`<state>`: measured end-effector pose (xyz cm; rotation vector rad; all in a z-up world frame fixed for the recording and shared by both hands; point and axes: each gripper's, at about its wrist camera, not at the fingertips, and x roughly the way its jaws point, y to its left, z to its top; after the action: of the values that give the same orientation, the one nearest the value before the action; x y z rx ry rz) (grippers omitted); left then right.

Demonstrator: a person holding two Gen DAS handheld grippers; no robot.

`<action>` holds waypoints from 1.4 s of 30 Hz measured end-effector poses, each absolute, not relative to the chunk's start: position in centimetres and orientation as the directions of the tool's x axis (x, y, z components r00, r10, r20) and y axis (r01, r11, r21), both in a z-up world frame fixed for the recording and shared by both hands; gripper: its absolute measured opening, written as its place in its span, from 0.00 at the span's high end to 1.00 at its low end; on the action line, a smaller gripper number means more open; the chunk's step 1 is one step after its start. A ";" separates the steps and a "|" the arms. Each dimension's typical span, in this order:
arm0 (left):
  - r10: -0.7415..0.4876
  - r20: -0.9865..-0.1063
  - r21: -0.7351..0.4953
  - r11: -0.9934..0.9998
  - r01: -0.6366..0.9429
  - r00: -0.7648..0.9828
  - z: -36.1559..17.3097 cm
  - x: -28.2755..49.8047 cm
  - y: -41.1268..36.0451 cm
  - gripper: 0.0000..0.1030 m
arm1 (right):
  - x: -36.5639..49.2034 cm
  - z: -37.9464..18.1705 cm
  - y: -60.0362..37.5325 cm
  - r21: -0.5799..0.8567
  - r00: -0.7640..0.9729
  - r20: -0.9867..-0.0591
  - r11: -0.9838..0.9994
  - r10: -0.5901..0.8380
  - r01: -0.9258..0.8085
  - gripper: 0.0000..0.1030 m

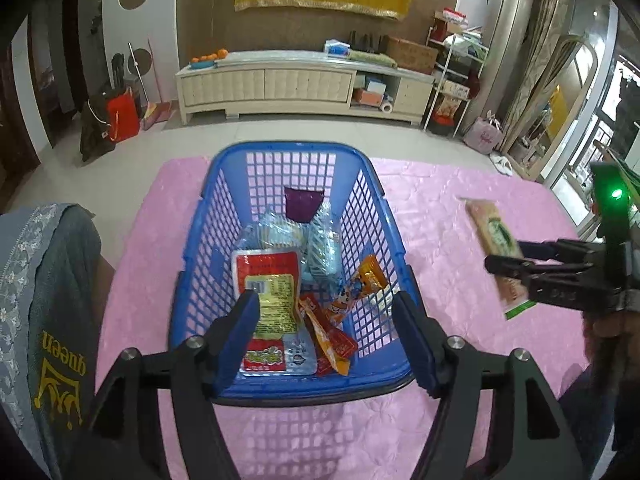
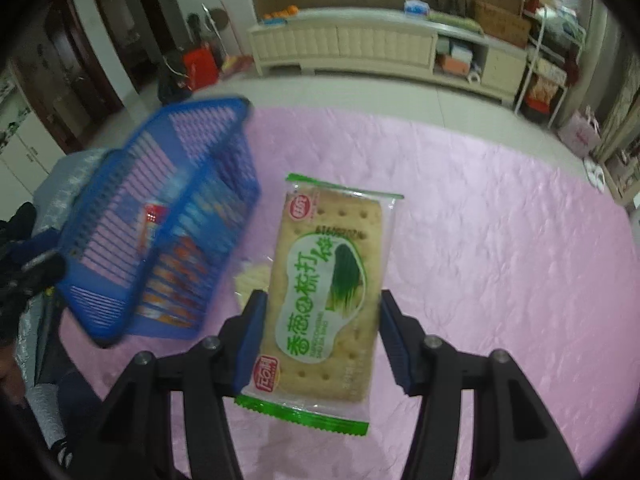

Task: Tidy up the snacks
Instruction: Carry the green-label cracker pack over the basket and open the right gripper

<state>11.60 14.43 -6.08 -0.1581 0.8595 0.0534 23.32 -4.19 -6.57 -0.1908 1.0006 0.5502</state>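
A blue plastic basket (image 1: 392, 240) stands on the pink tablecloth and holds several snack packs, among them a red and yellow pack (image 1: 272, 280) and orange stick packs (image 1: 360, 284). My left gripper (image 1: 324, 340) is open and empty, its fingers over the basket's near rim. My right gripper (image 2: 320, 336) is shut on a green and white cracker pack (image 2: 328, 288) and holds it above the cloth, right of the basket (image 2: 168, 220). The pack also shows in the left wrist view (image 1: 494, 240), with the right gripper (image 1: 516, 270) behind it.
The pink tablecloth (image 1: 460, 320) covers the table. A grey garment with yellow print (image 1: 60, 320) hangs at the left edge. A small pale snack piece (image 2: 252, 276) lies on the cloth by the basket. A cream cabinet (image 1: 304, 84) stands across the floor.
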 end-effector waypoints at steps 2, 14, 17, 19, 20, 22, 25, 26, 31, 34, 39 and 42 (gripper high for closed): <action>-0.015 -0.747 -0.121 0.986 -0.114 0.665 -5.5 10.9 15.1 0.35 | 22.4 -5.0 -3.5 0.074 0.439 -0.824 0.835 0.359 -0.545 0.43; 0.029 -0.735 -0.117 0.979 -0.169 0.677 -5.0 8.9 19.9 0.34 | 20.7 -0.7 3.2 -0.031 0.474 -0.783 0.736 0.402 -0.676 0.43; 0.038 -0.735 -0.125 0.974 -0.191 0.677 -5.1 8.4 21.3 0.34 | 20.7 -0.9 5.4 -0.059 0.464 -0.788 0.701 0.404 -0.711 0.43; 0.043 -0.733 -0.133 0.970 -0.205 0.678 -5.2 8.2 22.0 0.34 | 20.7 -1.1 6.5 -0.077 0.460 -0.794 0.686 0.397 -0.724 0.43; 0.048 -0.734 -0.135 0.968 -0.214 0.678 -5.3 8.1 22.5 0.34 | 20.8 -1.4 7.2 -0.084 0.456 -0.799 0.680 0.391 -0.729 0.43; 0.051 -0.735 -0.139 0.965 -0.224 0.677 -5.6 8.0 23.1 0.34 | 21.0 -2.1 8.4 -0.088 0.442 -0.811 0.668 0.383 -0.739 0.43; 0.049 -0.745 -0.140 0.964 -0.227 0.666 -6.4 8.3 23.6 0.34 | 21.3 -3.3 9.8 -0.095 0.425 -0.829 0.657 0.364 -0.748 0.43; 0.052 -0.751 -0.131 0.965 -0.226 0.658 -6.8 8.6 23.7 0.34 | 21.4 -3.8 10.3 -0.095 0.417 -0.836 0.654 0.356 -0.750 0.43; 0.040 -0.757 -0.151 0.961 -0.234 0.652 -7.8 9.3 24.6 0.34 | 22.2 -5.8 12.1 -0.140 0.417 -0.857 0.642 0.304 -0.754 0.43; 0.033 -0.758 -0.161 0.958 -0.237 0.652 -8.1 9.6 24.9 0.34 | 23.3 -6.6 12.8 -0.146 0.417 -0.865 0.656 0.278 -0.740 0.42; 0.037 -0.766 -0.151 0.960 -0.236 0.642 -8.2 10.5 24.4 0.34 | 24.5 -7.9 13.2 -0.131 0.395 -0.882 0.671 0.257 -0.730 0.42; 0.028 -0.768 -0.150 0.963 -0.222 0.640 -8.0 10.7 23.7 0.34 | 24.9 -8.2 13.1 -0.138 0.401 -0.883 0.681 0.245 -0.720 0.42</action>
<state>10.68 23.67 -8.05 -0.2400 0.8666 0.1444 24.87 13.15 -8.24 -0.5596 0.9789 0.6513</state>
